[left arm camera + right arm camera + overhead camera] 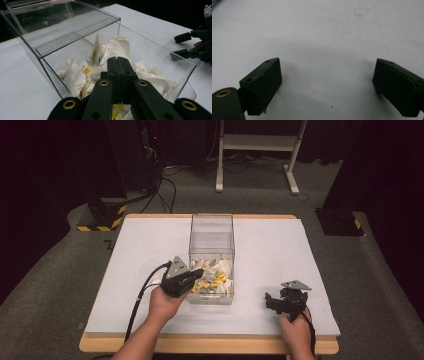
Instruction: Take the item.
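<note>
From the high view, we see the clear box (211,257) standing mid-counter (140,245), its near end heaped with white and yellow packets (214,279). Our left tongs (198,273) reach over the box's near left wall, tips just above that heap. Our right tongs (270,300) rest on the counter to the right, well apart from the box.

In the left gripper view, the left tongs (117,60) are pressed together with nothing between them that we can make out, hovering over the packets (75,77) inside the box (50,70). A yellow-printed packet (88,71) lies just left of the tips. We judge the step in hand is picking one packet: we should spread the jaws first, lower them astride a single raised edge rather than into the flat pile, and keep clear of the box wall so it does not slide.

In the right gripper view, the right tongs (327,87) stand spread wide over bare counter (324,32), holding nothing. We could use them to steady the box if it shifts.
</note>
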A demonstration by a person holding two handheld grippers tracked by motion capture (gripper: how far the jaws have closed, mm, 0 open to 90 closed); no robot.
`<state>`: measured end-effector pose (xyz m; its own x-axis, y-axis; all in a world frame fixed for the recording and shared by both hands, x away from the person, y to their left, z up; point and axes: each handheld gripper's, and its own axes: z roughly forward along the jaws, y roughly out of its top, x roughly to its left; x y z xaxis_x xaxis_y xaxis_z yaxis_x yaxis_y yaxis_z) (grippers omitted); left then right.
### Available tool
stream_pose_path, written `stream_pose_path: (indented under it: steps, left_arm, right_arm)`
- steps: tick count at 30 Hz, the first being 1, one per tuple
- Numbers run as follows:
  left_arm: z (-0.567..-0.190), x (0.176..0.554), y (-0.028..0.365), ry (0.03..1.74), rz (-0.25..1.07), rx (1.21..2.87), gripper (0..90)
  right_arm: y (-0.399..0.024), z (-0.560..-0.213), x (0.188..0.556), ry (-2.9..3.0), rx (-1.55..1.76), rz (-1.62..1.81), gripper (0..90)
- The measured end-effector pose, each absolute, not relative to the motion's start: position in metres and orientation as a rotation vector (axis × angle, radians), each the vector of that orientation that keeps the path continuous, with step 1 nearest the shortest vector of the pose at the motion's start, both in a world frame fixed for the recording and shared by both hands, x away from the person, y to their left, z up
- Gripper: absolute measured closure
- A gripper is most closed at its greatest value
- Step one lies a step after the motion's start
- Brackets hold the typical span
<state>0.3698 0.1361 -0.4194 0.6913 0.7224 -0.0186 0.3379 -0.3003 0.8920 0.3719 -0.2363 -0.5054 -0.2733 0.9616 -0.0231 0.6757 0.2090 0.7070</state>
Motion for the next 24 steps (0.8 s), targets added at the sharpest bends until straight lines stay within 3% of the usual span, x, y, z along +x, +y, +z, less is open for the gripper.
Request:
stream_pose_path:
  steps: [24]
  left_arm:
    - [-0.405, 0.364, 0.148, 0.804, 0.539, 1.785, 89.2]
  right_arm:
    - [-0.236, -0.505, 0.372, 2.026, 1.515, 0.818, 8.7]
